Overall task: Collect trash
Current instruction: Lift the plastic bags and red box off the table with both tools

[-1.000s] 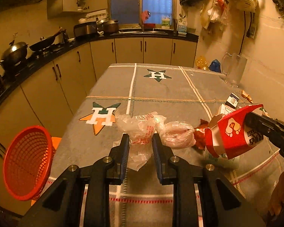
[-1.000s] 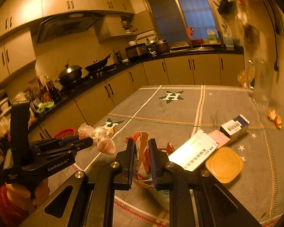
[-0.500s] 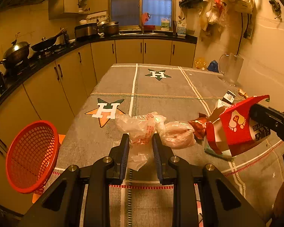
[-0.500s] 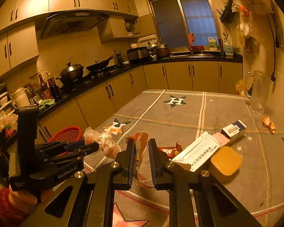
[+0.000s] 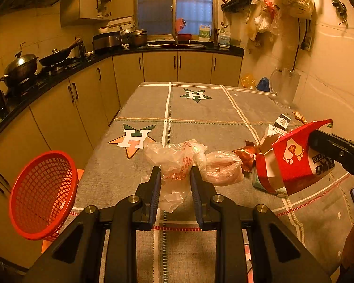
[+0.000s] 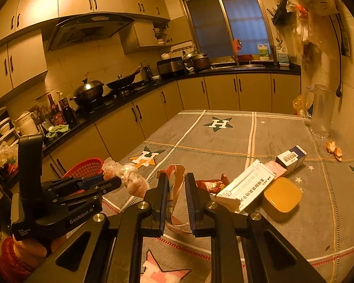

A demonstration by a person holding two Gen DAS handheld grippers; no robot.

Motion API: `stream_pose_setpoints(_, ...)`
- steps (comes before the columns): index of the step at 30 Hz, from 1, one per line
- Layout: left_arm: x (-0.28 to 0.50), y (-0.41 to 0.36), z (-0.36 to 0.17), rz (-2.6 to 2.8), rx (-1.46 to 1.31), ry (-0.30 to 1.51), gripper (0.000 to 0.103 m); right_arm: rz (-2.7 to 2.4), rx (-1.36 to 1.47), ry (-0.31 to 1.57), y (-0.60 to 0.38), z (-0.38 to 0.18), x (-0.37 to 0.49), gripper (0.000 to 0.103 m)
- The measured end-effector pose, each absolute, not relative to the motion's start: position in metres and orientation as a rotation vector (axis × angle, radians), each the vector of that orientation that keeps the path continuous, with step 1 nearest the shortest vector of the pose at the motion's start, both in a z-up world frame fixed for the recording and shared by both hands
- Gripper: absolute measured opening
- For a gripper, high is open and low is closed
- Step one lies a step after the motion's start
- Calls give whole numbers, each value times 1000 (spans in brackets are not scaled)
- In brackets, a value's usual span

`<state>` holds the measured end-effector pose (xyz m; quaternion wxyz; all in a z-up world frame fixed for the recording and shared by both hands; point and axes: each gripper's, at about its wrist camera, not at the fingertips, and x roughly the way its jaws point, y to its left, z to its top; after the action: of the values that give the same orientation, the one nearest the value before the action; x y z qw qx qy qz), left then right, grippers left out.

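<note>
Clamped in my left gripper (image 5: 174, 181) is a crumpled clear plastic bag (image 5: 177, 165) with red print, its knotted bulk bulging ahead of the fingertips and a loose tail hanging below them, lifted off the grey tablecloth (image 5: 200, 108). My right gripper (image 6: 174, 188) is pinched narrow on the rim of a torn red-and-white paper carton (image 6: 175, 179); from the left wrist view that carton (image 5: 292, 162) hangs just right of the bag, showing a footprint logo, with the right claw's black body behind it.

Just beyond the right fingertips, a red foil wrapper (image 6: 211, 185) lies on the cloth. To the right of it sits a white medicine box (image 6: 245, 186), with a pink packet (image 6: 275, 168) and a small blue-and-white box (image 6: 291, 156) past it, and a round amber lid (image 6: 282, 198) touching the white box's near side. Farther out toward the wall stands a clear glass pitcher (image 6: 321, 113), with bits of orange peel (image 6: 334, 151) near it.

Left of my left claw, off the table edge and lower, a red mesh basket (image 5: 42, 195) sits tilted toward me.
</note>
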<state>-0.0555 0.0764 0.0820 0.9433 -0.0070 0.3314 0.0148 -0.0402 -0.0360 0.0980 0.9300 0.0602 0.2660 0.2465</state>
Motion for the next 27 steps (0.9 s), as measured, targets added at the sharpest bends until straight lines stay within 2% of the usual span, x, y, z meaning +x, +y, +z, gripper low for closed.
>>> stream_pose_setpoints(27,-60,72,84,27,-12,670,24,519,149,567,-36,95,-42,16)
